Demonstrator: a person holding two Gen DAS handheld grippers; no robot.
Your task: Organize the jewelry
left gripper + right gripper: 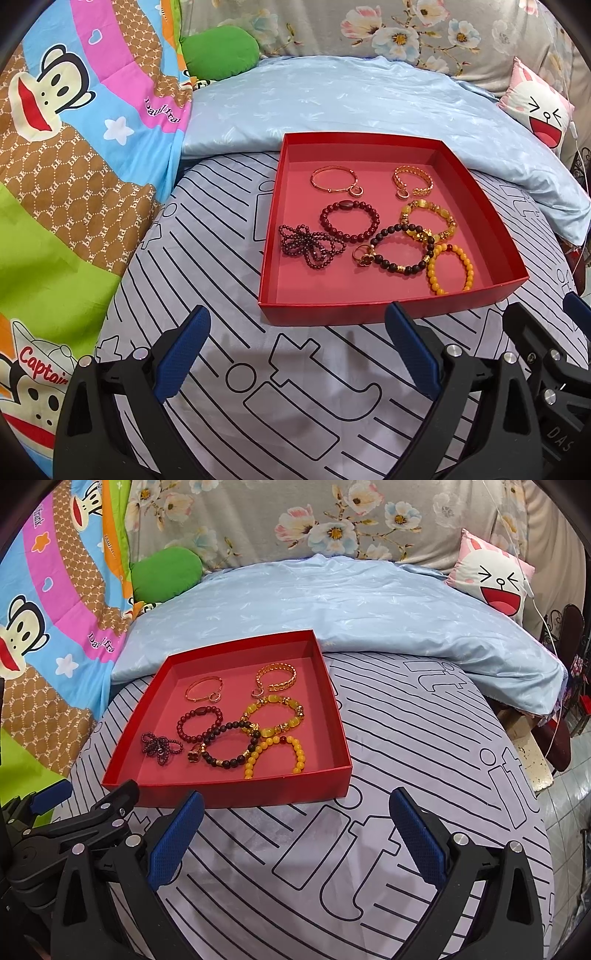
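Centre frame, on striped bedsheet (221,266): red tray (388,308) holding gold bangles, beaded bracelets (349,225) and a ring. Bottom of frame: my left gripper (297,350) and right gripper (295,834), both spread wide, empty.

Bed (424,760) spread with a grey sheet of black line patterns, pale blue quilt (332,602) bunched behind, floral fabric (295,513) backing it, cartoon monkey blanket (74,147) at left, green cushion (218,55), pink rabbit-face pillow (495,579), tiled floor (569,812) at far right
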